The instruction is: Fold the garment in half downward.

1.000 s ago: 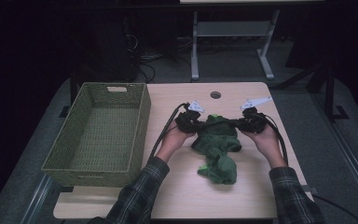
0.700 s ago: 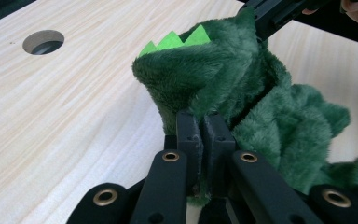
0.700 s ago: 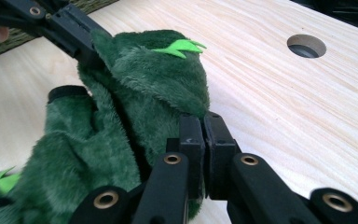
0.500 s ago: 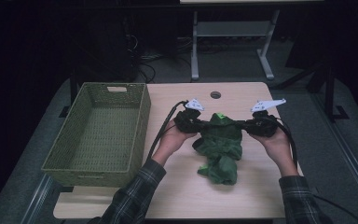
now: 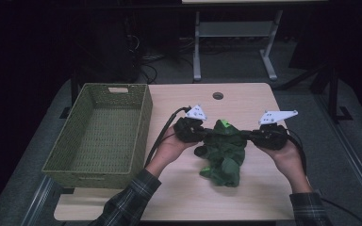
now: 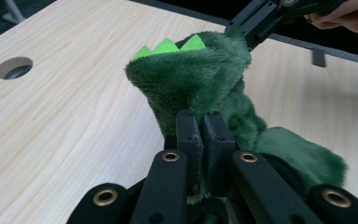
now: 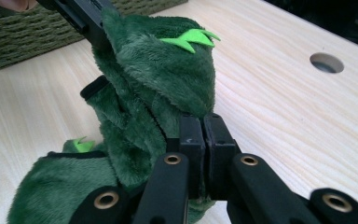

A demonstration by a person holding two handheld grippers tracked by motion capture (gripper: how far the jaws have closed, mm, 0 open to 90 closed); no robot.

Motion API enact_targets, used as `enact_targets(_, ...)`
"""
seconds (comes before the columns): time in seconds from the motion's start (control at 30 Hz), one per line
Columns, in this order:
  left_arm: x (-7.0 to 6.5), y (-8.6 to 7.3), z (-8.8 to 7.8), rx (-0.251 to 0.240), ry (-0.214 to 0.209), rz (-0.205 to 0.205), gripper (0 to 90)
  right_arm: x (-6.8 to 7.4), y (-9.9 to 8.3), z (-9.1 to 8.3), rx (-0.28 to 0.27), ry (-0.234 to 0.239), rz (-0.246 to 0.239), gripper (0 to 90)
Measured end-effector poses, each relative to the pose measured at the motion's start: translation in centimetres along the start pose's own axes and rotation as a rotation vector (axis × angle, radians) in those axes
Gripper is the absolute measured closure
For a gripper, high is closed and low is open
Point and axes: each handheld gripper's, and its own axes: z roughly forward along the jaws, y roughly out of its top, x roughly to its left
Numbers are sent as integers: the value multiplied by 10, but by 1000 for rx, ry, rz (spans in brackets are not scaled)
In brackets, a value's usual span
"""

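Observation:
A dark green plush dinosaur piece (image 5: 224, 150) with bright green spikes hangs between my two grippers, its lower end resting on the wooden table (image 5: 245, 101). My left gripper (image 5: 206, 134) is shut on the plush's left upper edge; up close its jaws (image 6: 203, 121) pinch the fur (image 6: 191, 74). On the right upper edge my right gripper (image 5: 247, 135) is shut too, and its own view shows the jaws (image 7: 203, 123) clamped on the fabric (image 7: 158, 70). Each gripper view also shows the other gripper (image 6: 242, 37) (image 7: 93, 32) biting the far edge.
A woven green basket (image 5: 143, 122) stands with nothing in it at the table's left, also seen behind the plush (image 7: 28, 32). A round cable hole (image 5: 218, 95) sits at the back middle of the table. A metal stand (image 5: 195, 47) is on the floor beyond.
Both hands have risen and drawn apart, the right one moving rightward. The plush's top edge is now stretched between the grippers and lifted higher off the table.

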Motion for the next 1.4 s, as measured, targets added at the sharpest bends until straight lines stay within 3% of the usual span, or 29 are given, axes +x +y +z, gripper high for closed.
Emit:
enact_targets(0.37,-26,-7,-12,-15,-29,52,867,27,-14,-17,-14,32,-26,878)
enact_targets(0.8,-51,-32,-10,2,-131,36,867,54,-43,-34,-15,93,-5,878)
enact_targets(1.4,-73,-79,12,143,-221,27,868,85,-81,-20,79,175,18,878)
